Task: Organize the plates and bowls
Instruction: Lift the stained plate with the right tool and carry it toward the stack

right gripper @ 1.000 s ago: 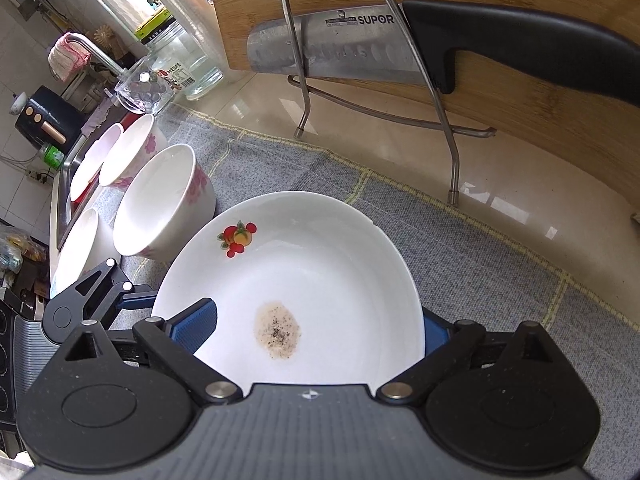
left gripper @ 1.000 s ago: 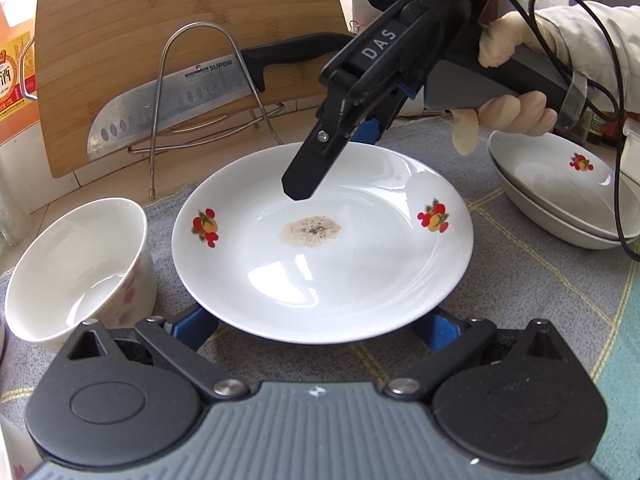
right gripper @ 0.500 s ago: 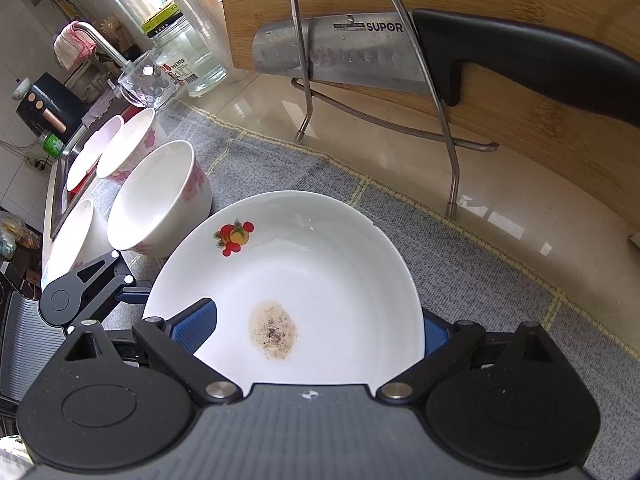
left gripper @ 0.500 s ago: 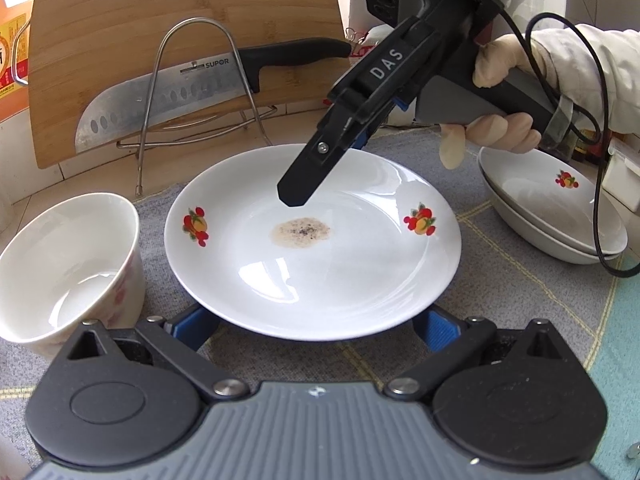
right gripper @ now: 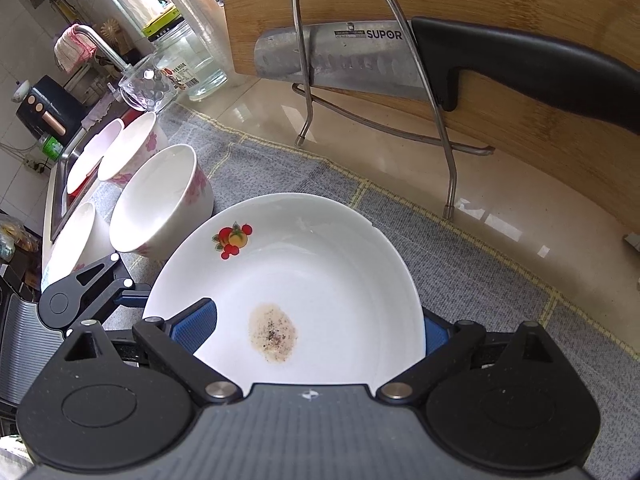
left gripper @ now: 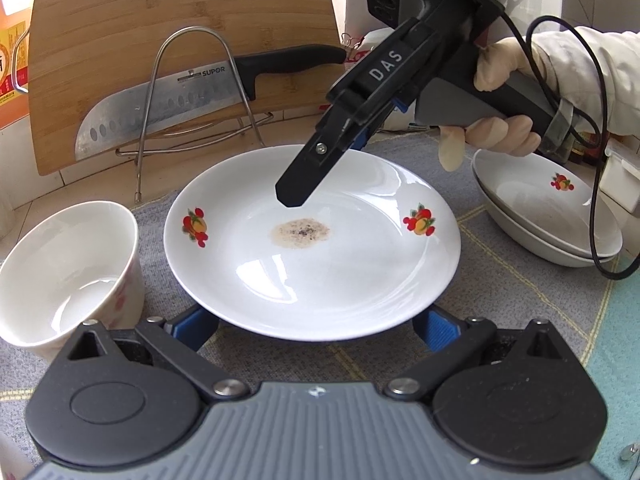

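The white fruit-printed plate with a brown stain rests on the grey mat, apparently between both open grippers: the right gripper straddles its far rim, the left gripper its near rim.

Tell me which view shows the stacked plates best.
The left wrist view: the stacked plates sit unobstructed at its right edge, the top one bearing a fruit motif. The right wrist view does not show them at all.

plate ctr on mat, bowl left, stacked plates right, knife behind
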The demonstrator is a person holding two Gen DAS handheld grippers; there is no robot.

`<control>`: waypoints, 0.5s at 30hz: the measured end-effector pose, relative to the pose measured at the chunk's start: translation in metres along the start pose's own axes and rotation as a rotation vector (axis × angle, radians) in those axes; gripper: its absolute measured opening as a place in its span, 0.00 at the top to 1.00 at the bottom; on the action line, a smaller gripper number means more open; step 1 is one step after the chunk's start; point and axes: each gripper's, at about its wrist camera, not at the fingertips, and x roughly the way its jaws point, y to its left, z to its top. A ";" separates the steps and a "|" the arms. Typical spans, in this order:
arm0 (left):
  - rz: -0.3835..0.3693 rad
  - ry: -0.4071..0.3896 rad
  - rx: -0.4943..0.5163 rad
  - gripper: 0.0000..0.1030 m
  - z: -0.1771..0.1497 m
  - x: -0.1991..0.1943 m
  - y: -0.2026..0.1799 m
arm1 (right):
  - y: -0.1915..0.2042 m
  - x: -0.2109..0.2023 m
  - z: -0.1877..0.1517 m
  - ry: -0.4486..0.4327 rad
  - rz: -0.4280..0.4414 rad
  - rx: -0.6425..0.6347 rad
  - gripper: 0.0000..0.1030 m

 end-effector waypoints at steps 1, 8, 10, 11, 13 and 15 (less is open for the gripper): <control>-0.001 0.000 0.001 0.01 0.001 -0.001 0.000 | 0.000 -0.001 0.000 -0.003 0.002 0.000 0.01; -0.005 0.007 0.018 0.01 0.005 -0.011 -0.004 | 0.007 -0.011 -0.004 -0.008 0.001 0.012 0.01; -0.010 0.005 0.018 0.01 0.007 -0.015 -0.005 | 0.010 -0.015 -0.006 -0.013 0.003 0.015 0.01; -0.012 0.005 0.020 0.01 0.007 -0.017 -0.006 | 0.012 -0.017 -0.007 -0.016 0.004 0.018 0.01; -0.016 0.003 0.026 0.01 0.007 -0.021 -0.007 | 0.016 -0.021 -0.011 -0.023 0.002 0.018 0.01; -0.021 0.003 0.034 0.01 0.007 -0.025 -0.009 | 0.021 -0.025 -0.014 -0.028 -0.003 0.021 0.01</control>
